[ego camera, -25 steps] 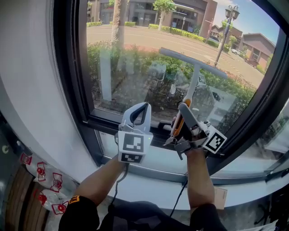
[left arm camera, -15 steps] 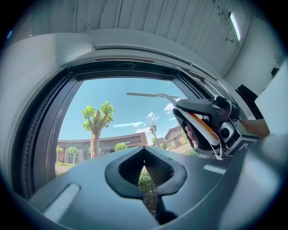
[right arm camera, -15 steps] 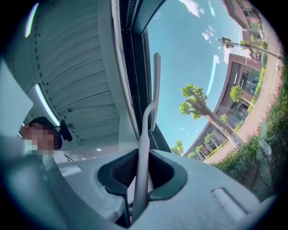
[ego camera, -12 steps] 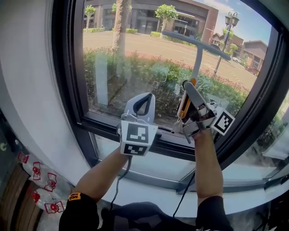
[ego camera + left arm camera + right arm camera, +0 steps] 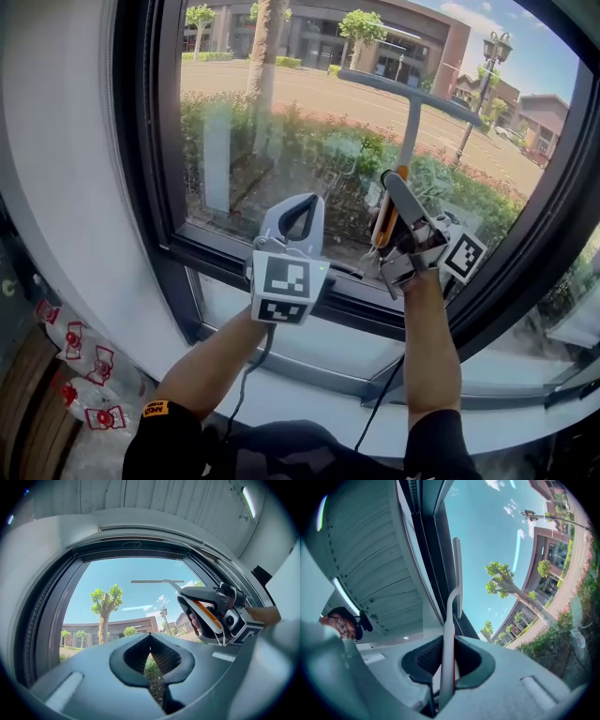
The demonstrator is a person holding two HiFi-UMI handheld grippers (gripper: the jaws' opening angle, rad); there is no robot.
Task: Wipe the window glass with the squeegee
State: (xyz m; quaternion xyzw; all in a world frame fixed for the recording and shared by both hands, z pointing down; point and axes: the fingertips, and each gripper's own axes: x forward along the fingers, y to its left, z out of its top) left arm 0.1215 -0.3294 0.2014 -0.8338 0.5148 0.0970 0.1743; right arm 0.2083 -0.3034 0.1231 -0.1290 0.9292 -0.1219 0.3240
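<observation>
While the right gripper point(image 5: 392, 195) is raised toward the window glass point(image 5: 281, 122), its jaws are clamped on the handle of the squeegee point(image 5: 411, 120); the right gripper view shows the pale shaft standing straight up between the two pads, gripped on both sides with no slack. From there the shaft rises to a long crossbar blade, which lies high on the pane, tilted down to the right. It seems to rest against the glass, though whether the rubber edge actually touches cannot be told for sure. The right forearm reaches up from the bottom of the head view, nearly straight, and the gripper leans up and slightly left. The left gripper point(image 5: 292, 214) holds nothing: in its own view the jaws are drawn together, tips meeting, with only a sliver of outdoor greenery showing through the slot below them. It sits lower and to the left of the right one, in front of the dark lower window frame point(image 5: 225, 261). The left forearm comes up bent from below.
</observation>
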